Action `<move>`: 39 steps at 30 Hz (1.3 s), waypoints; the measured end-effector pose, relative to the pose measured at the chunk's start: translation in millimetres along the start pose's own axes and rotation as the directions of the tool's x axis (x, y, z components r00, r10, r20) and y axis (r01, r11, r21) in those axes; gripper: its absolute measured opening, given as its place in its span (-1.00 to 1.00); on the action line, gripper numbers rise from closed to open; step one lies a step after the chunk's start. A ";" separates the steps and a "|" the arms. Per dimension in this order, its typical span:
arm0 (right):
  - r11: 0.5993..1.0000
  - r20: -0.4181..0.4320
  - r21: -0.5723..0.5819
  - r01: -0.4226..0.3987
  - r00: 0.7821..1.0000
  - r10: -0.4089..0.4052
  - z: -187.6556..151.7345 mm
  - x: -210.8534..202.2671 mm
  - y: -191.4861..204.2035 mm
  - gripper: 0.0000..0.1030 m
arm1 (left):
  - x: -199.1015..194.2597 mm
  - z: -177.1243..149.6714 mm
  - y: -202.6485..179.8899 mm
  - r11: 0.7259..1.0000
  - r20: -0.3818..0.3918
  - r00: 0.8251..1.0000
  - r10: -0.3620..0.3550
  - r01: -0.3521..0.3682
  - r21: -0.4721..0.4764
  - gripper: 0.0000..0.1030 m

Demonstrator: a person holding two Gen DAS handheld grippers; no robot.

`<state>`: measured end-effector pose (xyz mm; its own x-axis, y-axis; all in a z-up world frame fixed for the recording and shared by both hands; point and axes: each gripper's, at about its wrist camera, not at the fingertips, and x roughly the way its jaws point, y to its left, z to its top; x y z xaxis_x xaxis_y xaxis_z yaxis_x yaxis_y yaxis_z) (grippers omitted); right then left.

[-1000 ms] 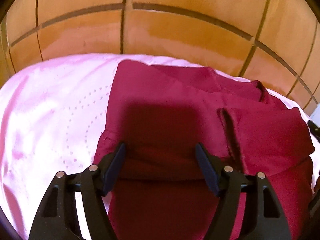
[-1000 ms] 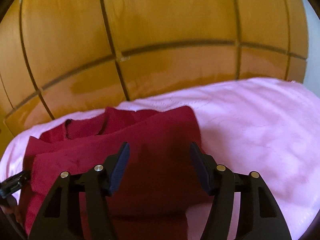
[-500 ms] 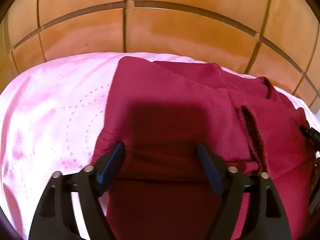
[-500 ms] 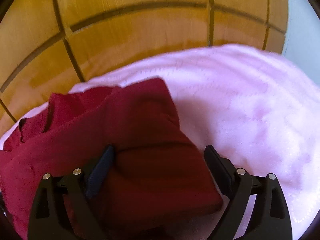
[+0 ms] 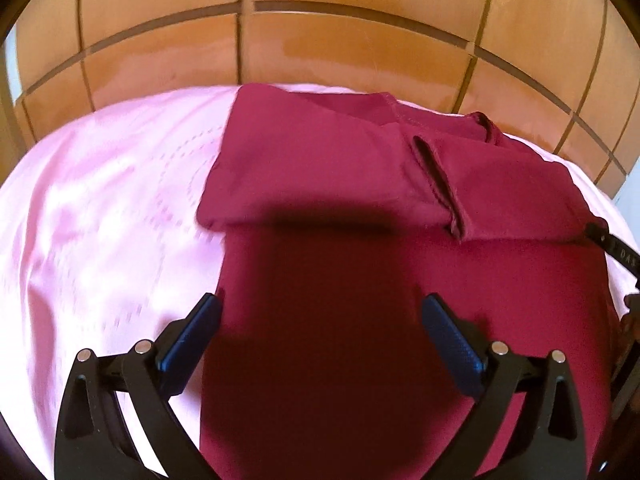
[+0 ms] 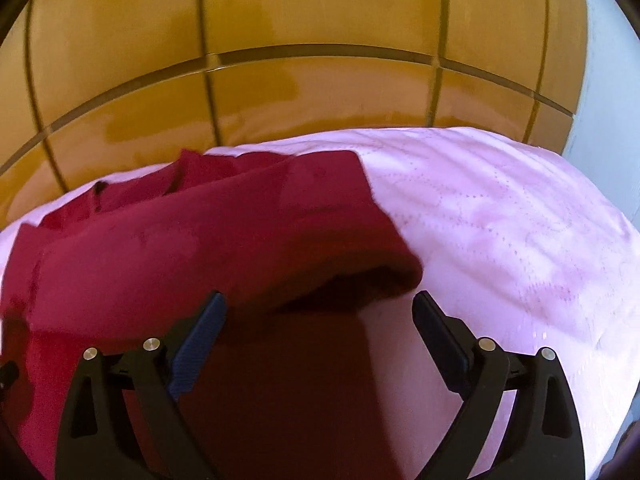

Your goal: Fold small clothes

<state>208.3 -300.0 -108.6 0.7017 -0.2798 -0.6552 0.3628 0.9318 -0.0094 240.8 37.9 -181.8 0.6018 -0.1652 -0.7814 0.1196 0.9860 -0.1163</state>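
Left wrist view: wooden headboard (image 5: 340,52), orange-brown w/ dark grooved grid, fills the area beyond the fingers. Below it lies a bed w/ pink sheet (image 5: 100,220) carrying a dotted stitch pattern; the sheet extends from outside the left finger up to the headboard. Maroon garment (image 5: 320,168) lies flat on the sheet, directly ahead of and between the fingers. Its far part is folded over toward the fingers, forming a doubled layer w/ a straight edge across, ahead of the fingertips. A hemmed edge runs diagonally on that layer, ahead of the right finger. Left gripper (image 5: 320,308): fingers released, spread wide, nothing clamped; fabric lies under the gap, contact w/ fabric cannot be told. Part of the other black tool shows at the far right edge.

Right wrist view: same headboard (image 6: 320,92) beyond the fingers, pale wall to the right. Pink sheet (image 6: 500,220) lies ahead of and outside the right finger. Garment (image 6: 180,240) lies ahead of the left finger; its folded corner bulges just ahead of the gap. Right gripper (image 6: 320,304): fingers released, spread wide, holding nothing.
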 end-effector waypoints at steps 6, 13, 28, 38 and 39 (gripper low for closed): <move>0.999 -0.020 -0.009 -0.034 0.999 0.034 -16.5 -10.4 4.1 0.81 | -8.8 -22.7 9.0 0.999 -0.018 1.000 -0.013 0.012 -0.049 0.95; 0.996 -0.042 0.002 -0.092 0.995 0.092 -32.7 -25.3 -0.9 0.81 | -24.5 -43.9 8.7 0.999 -0.009 1.000 -0.021 0.021 -0.028 0.95; 0.904 -0.106 0.051 -0.425 0.898 0.428 -73.9 -66.3 -66.5 0.81 | -73.5 -90.3 47.5 0.991 0.028 0.992 -0.121 0.119 0.065 0.95; 0.698 -0.071 0.436 -0.568 0.752 0.656 -120.7 -66.8 -153.9 -0.10 | -93.8 -109.2 71.8 0.953 -0.009 0.953 -0.303 0.303 0.019 0.50; 0.686 -0.070 0.444 -0.577 0.741 0.668 -125.0 -67.9 -156.5 -0.12 | -94.3 -109.7 73.0 0.947 -0.015 0.947 -0.321 0.321 0.012 0.44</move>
<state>27.3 -398.0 -157.0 0.7194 0.4313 -0.5445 0.1166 0.6978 0.7068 106.1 128.0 -183.9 0.5200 -0.4725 -0.7115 0.3157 0.8804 -0.3539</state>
